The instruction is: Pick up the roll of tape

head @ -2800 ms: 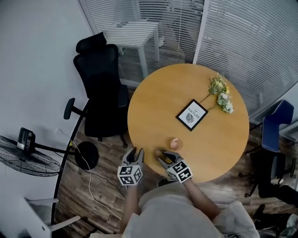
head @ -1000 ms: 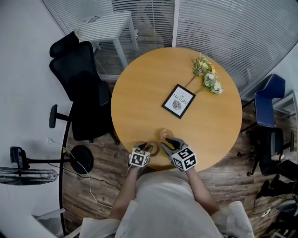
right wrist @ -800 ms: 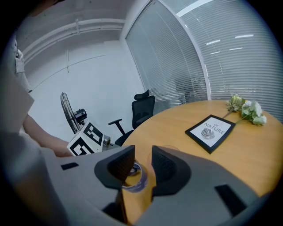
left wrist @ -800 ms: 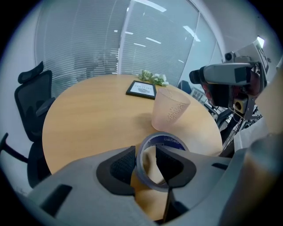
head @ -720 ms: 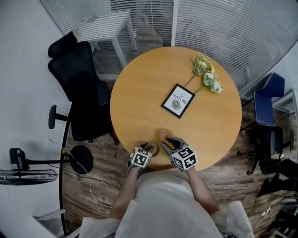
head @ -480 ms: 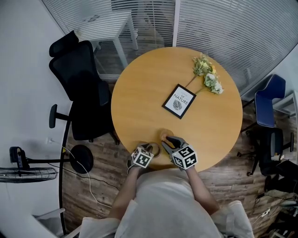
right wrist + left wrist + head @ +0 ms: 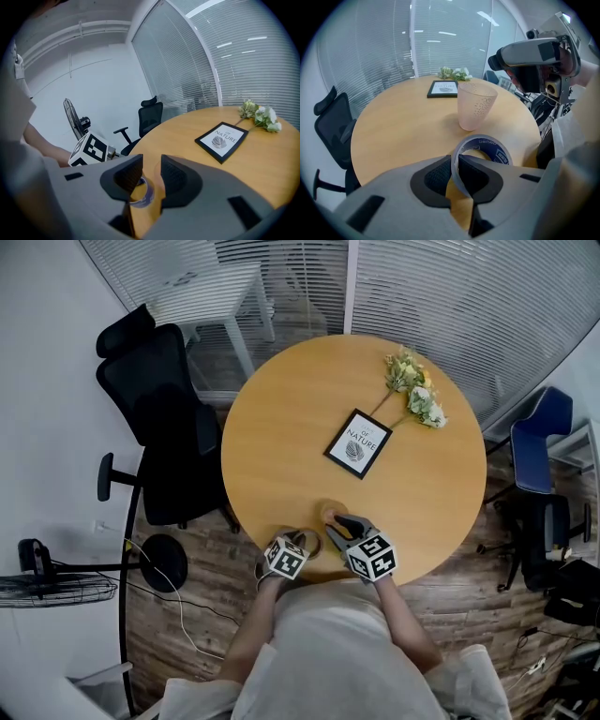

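Tape roll (image 7: 494,146) sits pinched in the left tool (image 7: 455,162), jaws just closed; right tool (image 7: 151,164) gapes.

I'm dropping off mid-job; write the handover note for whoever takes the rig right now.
Left gripper: fingers have just been closing and now pinch the wall of the roll of tape, one inside the ring, one outside.
Right gripper: open, empty, hovering beside the roll.
The roll lies near the edge of the round table, close to the pink cup.
Done: grasp. Left: lift the roll; it does not look raised yet.
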A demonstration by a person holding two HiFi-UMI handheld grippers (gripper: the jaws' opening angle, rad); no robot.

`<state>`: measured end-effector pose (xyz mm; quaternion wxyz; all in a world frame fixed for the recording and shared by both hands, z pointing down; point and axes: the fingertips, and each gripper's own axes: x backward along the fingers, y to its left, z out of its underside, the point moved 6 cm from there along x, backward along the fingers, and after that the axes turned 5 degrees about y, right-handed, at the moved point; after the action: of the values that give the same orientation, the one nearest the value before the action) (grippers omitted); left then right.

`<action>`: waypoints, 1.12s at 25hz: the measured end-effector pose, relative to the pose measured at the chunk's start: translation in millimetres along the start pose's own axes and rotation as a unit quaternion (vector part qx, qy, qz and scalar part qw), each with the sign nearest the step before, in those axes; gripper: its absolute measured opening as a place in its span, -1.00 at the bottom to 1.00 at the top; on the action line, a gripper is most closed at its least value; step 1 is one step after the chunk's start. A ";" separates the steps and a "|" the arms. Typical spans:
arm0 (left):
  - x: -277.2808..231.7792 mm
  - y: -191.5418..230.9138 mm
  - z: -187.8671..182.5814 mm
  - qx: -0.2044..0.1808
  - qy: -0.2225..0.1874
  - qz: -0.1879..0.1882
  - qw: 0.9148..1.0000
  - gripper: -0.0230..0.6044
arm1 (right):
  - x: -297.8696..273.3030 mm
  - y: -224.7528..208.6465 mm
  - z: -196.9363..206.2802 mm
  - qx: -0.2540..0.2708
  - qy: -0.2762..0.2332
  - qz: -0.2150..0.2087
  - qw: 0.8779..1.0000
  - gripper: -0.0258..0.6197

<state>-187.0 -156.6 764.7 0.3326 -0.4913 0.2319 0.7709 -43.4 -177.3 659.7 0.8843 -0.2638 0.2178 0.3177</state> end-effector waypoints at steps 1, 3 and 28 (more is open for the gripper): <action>0.5 -0.6 -0.3 -0.001 0.000 -0.001 1.000 -0.76 | 0.8 -0.8 -0.1 -0.001 -0.001 0.001 1.000 -0.56; 2.1 -0.9 -0.4 0.000 -0.001 -0.004 1.000 -0.76 | 1.4 -0.8 -0.3 -0.003 -0.001 0.001 1.000 -0.56; 86.1 58.3 -29.8 0.147 -0.189 -0.103 0.965 -0.76 | -6.9 -6.1 5.4 -0.024 0.012 -0.008 1.000 -0.57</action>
<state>-237.7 -191.6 675.8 0.5160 -0.3035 0.2236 0.7692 -43.0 -181.2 669.7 0.8775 -0.2905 0.2191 0.3124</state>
